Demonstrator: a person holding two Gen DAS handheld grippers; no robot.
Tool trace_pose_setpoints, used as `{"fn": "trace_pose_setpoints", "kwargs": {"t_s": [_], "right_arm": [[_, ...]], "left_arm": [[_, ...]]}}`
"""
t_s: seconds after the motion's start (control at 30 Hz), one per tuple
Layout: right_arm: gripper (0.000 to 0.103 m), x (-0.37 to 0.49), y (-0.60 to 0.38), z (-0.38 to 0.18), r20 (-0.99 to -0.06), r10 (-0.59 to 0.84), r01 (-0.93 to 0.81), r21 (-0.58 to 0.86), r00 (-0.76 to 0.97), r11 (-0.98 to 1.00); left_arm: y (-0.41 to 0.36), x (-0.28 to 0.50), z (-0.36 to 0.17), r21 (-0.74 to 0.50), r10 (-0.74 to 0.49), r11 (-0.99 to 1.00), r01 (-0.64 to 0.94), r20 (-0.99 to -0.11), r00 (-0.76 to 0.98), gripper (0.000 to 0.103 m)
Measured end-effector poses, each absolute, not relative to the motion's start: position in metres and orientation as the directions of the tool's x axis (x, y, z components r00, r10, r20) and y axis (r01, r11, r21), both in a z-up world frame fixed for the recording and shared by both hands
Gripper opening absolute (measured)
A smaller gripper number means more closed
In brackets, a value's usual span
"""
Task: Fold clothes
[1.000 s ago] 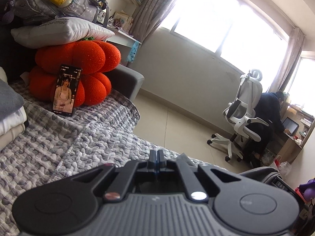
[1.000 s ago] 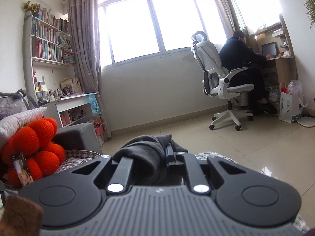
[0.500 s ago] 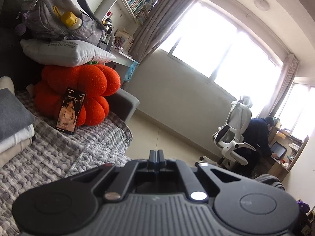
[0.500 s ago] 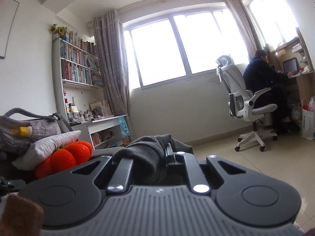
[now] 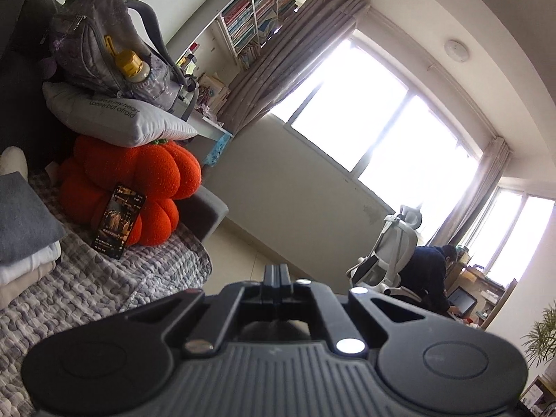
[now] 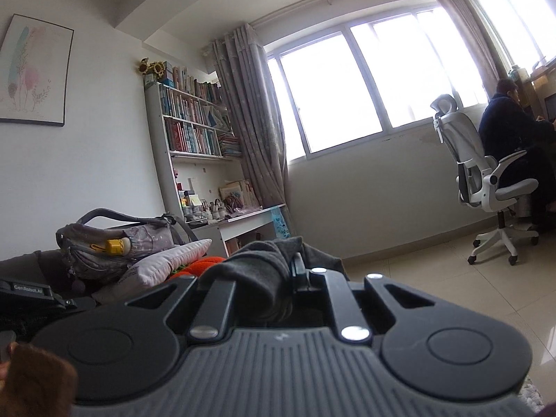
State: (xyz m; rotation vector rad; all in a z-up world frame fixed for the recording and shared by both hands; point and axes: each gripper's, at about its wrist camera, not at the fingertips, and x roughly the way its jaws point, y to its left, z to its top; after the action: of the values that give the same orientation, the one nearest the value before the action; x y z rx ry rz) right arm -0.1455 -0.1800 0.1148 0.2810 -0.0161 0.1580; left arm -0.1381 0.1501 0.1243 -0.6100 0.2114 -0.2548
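Grey fabric of a garment [image 6: 267,271] sits clamped in the right tool [image 6: 290,267], held up level above the bed [image 5: 104,288]; the left tool [image 5: 276,274] is pinched together, nothing visible between its tips. Lifting step, apparently; next, lay it flat.

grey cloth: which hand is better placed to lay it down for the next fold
Right. The right gripper already has the grey cloth pinched in its jaws; the left gripper is shut on nothing visible.
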Motion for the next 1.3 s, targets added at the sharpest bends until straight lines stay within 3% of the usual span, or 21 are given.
{"fn": "trace_pose_setpoints", "kwargs": {"t_s": [0.17,0.47,0.77,0.87,0.93,1.3], "right_arm": [[0.012,-0.127,-0.184,0.112,-0.005,0.166,-0.157,0.288,0.986,0.945],[0.012,-0.071,-0.189,0.071,-0.168,0.118,-0.064,0.294,0.979,0.954],[0.012,-0.034,-0.209,0.045,-0.266,0.071,0.014,0.303,0.961,0.953],[0.013,-0.018,-0.218,0.030,-0.321,0.076,0.040,0.341,0.944,0.939],[0.014,-0.007,-0.224,0.018,-0.364,0.076,0.067,0.364,0.928,0.929],[0.017,0.034,-0.241,-0.031,-0.524,0.071,0.170,0.397,0.848,0.902]], "left_arm": [[0.156,-0.134,0.123,-0.593,-0.265,0.790,0.155,-0.103,0.959,0.000],[0.144,-0.073,0.069,-0.594,-0.302,0.801,0.075,-0.291,0.908,0.000],[0.128,-0.024,0.025,-0.561,-0.336,0.826,0.045,-0.428,0.839,0.001],[0.120,-0.012,0.013,-0.539,-0.342,0.841,0.042,-0.469,0.814,0.010],[0.113,-0.005,0.006,-0.528,-0.348,0.848,0.043,-0.494,0.797,0.024],[0.062,0.009,-0.023,-0.442,-0.409,0.886,0.140,-0.601,0.686,0.054]]}}
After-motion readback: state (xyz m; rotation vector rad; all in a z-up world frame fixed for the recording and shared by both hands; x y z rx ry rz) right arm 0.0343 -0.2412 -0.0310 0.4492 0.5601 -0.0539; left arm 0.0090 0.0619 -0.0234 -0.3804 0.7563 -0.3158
